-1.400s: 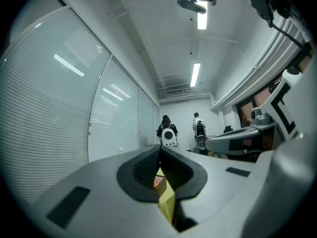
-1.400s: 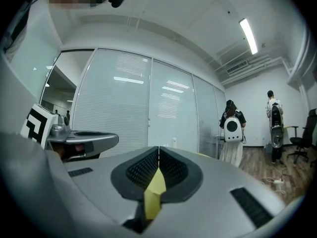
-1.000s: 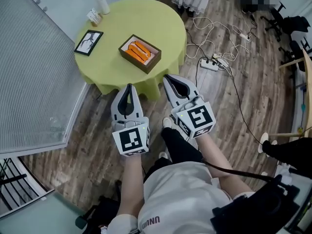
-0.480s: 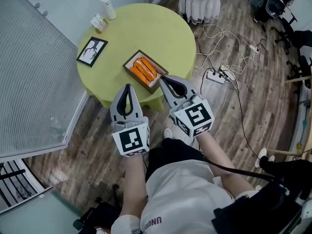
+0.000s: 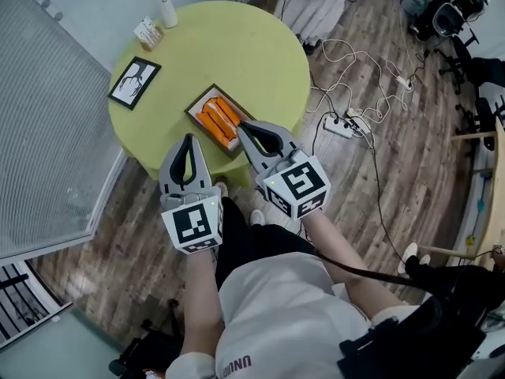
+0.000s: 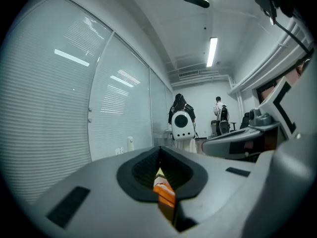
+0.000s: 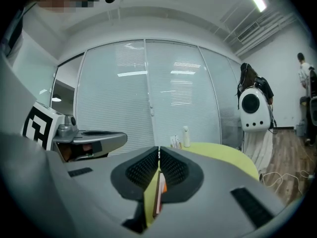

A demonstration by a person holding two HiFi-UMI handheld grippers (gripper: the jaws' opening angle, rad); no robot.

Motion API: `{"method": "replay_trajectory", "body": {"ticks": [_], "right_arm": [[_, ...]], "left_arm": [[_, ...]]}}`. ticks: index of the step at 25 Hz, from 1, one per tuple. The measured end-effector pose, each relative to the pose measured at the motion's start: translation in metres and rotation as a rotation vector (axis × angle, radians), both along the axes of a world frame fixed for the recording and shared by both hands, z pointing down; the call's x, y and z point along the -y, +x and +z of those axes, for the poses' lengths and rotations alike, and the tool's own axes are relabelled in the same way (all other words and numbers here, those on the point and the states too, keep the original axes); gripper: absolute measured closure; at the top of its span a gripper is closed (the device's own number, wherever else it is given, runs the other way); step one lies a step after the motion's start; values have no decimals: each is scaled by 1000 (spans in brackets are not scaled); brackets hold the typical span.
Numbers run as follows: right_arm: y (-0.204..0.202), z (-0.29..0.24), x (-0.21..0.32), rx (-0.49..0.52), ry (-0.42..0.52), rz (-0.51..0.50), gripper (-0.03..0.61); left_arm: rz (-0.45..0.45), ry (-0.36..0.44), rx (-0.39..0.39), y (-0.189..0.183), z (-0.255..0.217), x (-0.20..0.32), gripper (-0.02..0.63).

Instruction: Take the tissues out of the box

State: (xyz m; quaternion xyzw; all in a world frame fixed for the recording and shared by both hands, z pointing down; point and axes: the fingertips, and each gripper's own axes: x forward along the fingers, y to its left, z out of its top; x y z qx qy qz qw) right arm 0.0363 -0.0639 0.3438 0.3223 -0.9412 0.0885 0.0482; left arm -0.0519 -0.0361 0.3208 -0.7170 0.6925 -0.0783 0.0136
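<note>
Tissues [image 5: 218, 121] lie untouched in the wooden box [image 5: 199, 99], so the task looks unstarted: nothing is lifted out and every pack remains to be removed. The box sits near the 6 o'clock edge of the round green table [image 5: 237, 54], the side closest to the person. The left hand-held gripper [image 5: 188, 137] hangs just off the table edge at about 7 o'clock from the box, its jaws closed tip to tip with nothing held. The right hand-held gripper [image 5: 241, 125] is likewise closed and empty. In the head view its tip overlaps the box's near corner at about 5 o'clock, though contact cannot be judged. Both would need to open before any grasp. Counting: one table, one box and two hand-held grippers. The orange tissue packs lie side by side; at least two show, and the exact number is hard to tell. There is also one framed picture [image 5: 134, 82] at the table's 9 o'clock, one white bottle [image 5: 164, 8] at 11 o'clock and one small card stand [image 5: 147, 32] at 10 o'clock.
</note>
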Motion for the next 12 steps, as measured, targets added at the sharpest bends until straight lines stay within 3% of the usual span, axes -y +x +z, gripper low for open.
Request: {"method": "replay_trajectory", "body": {"ticks": [6,12], "right_arm": [[-11,6,24,-19,-11,10,557],[-30,34,45,-64,-95,27,557]], "left_arm": [[37,-14,-1,-7,6,30,600],[105,-56,-10,-18,20,63,600]]}}
